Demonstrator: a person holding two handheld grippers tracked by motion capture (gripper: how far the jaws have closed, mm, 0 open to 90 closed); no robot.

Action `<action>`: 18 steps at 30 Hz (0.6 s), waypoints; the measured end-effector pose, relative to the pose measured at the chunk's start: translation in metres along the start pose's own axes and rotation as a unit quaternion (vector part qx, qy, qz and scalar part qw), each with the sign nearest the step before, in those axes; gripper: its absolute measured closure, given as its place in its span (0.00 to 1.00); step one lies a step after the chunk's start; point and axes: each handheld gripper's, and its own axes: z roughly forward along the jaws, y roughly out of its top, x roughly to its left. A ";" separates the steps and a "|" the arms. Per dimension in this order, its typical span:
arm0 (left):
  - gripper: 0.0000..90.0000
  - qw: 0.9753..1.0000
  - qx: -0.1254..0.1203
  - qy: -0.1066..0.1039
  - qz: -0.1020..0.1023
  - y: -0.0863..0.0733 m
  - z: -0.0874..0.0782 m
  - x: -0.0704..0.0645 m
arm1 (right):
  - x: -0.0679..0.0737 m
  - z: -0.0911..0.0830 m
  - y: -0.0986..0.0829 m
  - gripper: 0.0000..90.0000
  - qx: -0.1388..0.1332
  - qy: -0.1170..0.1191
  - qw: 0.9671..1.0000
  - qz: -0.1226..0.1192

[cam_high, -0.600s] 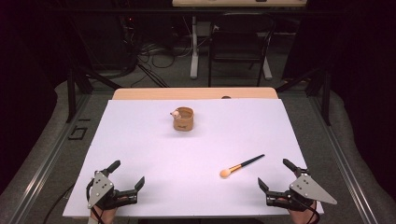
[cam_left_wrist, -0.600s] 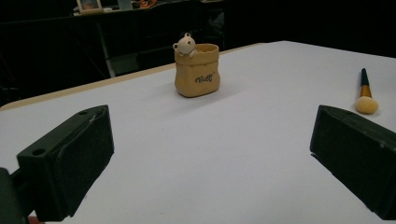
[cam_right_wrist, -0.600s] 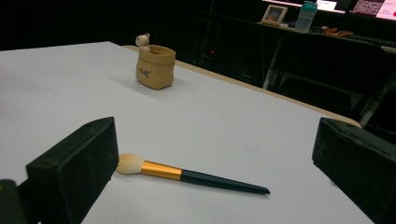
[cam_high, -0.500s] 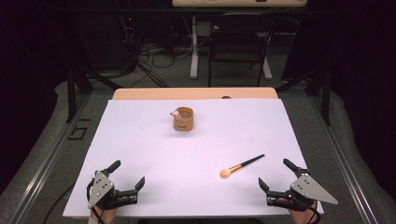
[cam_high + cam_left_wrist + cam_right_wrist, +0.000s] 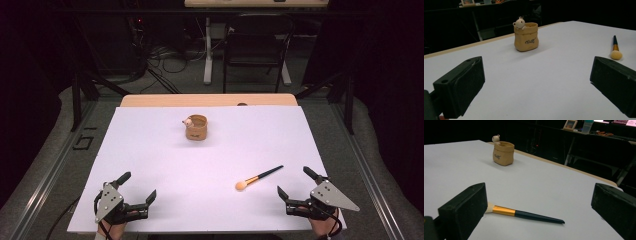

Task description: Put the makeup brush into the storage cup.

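Both grippers (image 5: 136,187) (image 5: 298,182) and the makeup brush (image 5: 259,177) unmoved, fingers still apart.

No visible change, nothing has moved

This looks like a lab or recording studio rather than a home. The bench (image 5: 150,150) is covered by a plain white sheet and ringed by dark surroundings, with metal framing rails (image 5: 50,165) along its sides. Behind it, loose cables (image 5: 160,65) lie tangled on the floor beside a folding chair (image 5: 255,45) and a desk leg (image 5: 207,50). A far desk (image 5: 599,132) carries small clutter.
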 end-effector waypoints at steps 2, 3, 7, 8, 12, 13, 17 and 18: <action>0.00 1.000 0.002 -0.003 0.001 0.000 0.000 0.000 | -0.002 0.002 -0.001 0.00 0.000 -0.001 1.000 0.001; 0.00 1.000 0.000 -0.003 0.001 0.000 0.001 -0.001 | -0.004 0.004 -0.002 0.00 0.005 0.000 1.000 -0.001; 0.00 1.000 0.002 -0.004 0.003 0.000 0.001 0.000 | -0.006 0.007 -0.003 0.00 0.002 -0.001 1.000 0.001; 0.00 1.000 0.004 -0.004 0.002 0.000 0.002 0.000 | -0.007 0.008 -0.003 0.00 0.004 0.000 1.000 0.004; 0.00 1.000 0.005 -0.006 0.002 0.000 0.003 0.000 | -0.011 0.010 -0.003 0.00 0.008 -0.002 1.000 0.004; 0.00 1.000 0.005 -0.006 0.002 0.000 0.003 0.000 | -0.011 0.010 -0.003 0.00 0.008 -0.002 1.000 0.004; 0.00 1.000 0.004 -0.007 0.000 0.000 0.004 0.000 | -0.016 0.015 -0.004 0.00 0.009 -0.003 1.000 0.004; 0.00 1.000 0.004 -0.007 0.000 0.000 0.004 0.001 | -0.017 0.016 -0.004 0.00 0.012 -0.002 1.000 0.003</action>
